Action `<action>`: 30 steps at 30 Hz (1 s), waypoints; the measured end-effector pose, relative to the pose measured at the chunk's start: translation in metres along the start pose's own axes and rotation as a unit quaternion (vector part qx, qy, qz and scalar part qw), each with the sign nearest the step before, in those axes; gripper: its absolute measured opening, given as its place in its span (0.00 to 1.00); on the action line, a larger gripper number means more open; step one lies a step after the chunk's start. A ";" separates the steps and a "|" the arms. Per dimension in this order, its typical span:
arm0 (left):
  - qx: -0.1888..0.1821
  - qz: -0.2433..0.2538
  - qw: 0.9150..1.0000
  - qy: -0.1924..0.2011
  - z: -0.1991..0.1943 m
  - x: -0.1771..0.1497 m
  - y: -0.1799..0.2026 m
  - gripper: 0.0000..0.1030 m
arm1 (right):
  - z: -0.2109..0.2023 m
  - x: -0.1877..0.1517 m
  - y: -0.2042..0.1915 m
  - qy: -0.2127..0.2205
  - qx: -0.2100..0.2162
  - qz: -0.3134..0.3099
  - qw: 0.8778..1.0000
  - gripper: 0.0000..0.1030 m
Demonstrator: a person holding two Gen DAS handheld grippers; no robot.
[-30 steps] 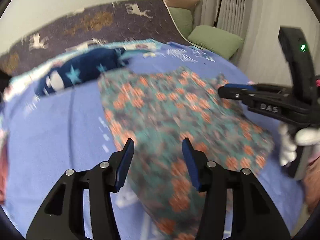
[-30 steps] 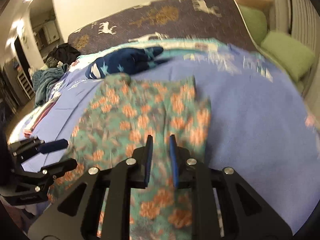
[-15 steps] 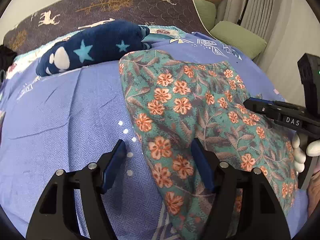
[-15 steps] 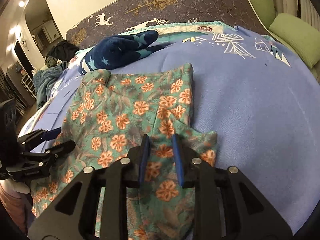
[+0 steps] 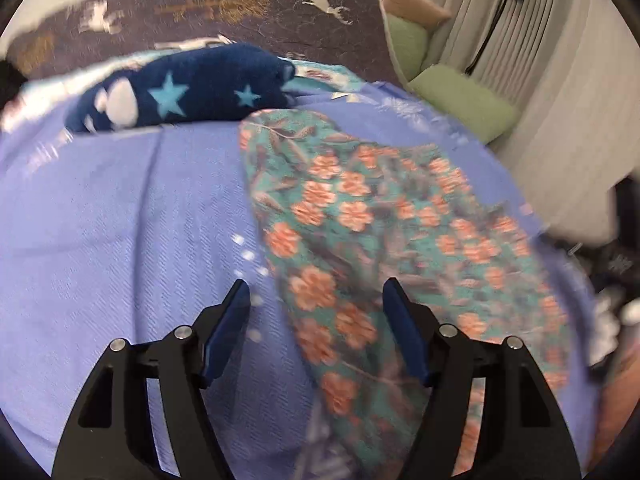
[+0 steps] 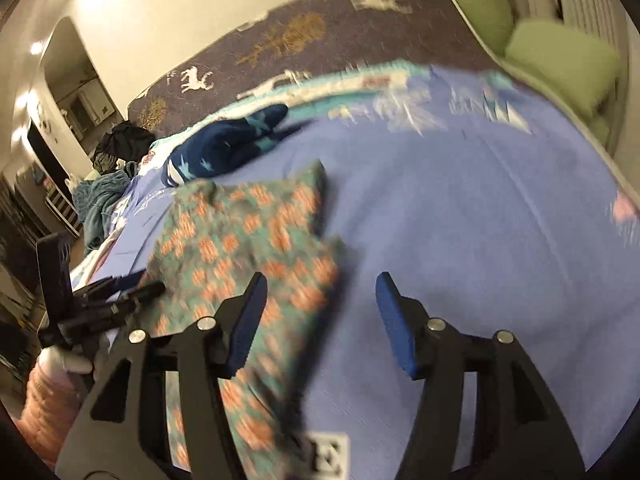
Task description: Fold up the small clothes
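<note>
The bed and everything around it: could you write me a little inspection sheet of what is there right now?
Surface: blue bedspread, with a dark deer-print cover at its far end.
Job's things: floral garment lying on the bedspread; the picture is blurred.
Clutter: navy star-print fleece beyond the garment; heap of clothes off the bed's far left corner.
Grippers: left tool open, straddling the garment's left edge; right tool open, its jaws just opened, mostly bedspread between them and the garment's corner by its left finger.
Cables: a black cord hanging by the curtain.
Surroundings: green cushions, pale curtain, lit doorway.
</note>
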State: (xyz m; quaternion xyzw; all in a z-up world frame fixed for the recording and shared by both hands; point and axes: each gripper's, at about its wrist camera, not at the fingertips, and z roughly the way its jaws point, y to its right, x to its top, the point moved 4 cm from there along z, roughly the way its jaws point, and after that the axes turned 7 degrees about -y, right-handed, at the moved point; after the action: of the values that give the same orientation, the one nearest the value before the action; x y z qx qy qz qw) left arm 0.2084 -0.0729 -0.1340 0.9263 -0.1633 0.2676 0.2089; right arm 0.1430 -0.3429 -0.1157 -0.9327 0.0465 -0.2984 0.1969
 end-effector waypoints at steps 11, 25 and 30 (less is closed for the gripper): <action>-0.033 -0.010 0.999 -0.018 0.002 -0.004 0.001 0.70 | 0.037 -0.007 -0.026 -0.078 0.074 -0.039 0.993 0.62; -0.047 -0.012 0.999 -0.017 0.005 -0.003 0.000 0.73 | 0.056 0.002 -0.038 -0.075 0.120 -0.050 0.989 0.65; -0.035 -0.012 0.999 -0.020 -0.002 -0.006 -0.002 0.73 | 0.052 -0.001 -0.036 -0.065 0.123 -0.049 0.989 0.65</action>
State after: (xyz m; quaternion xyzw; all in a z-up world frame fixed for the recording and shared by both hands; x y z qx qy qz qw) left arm 0.2036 -0.0688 -0.1368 0.9254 -0.1653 0.2409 0.2416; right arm 0.1709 -0.2914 -0.1409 -0.9200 -0.0492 -0.2495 0.2983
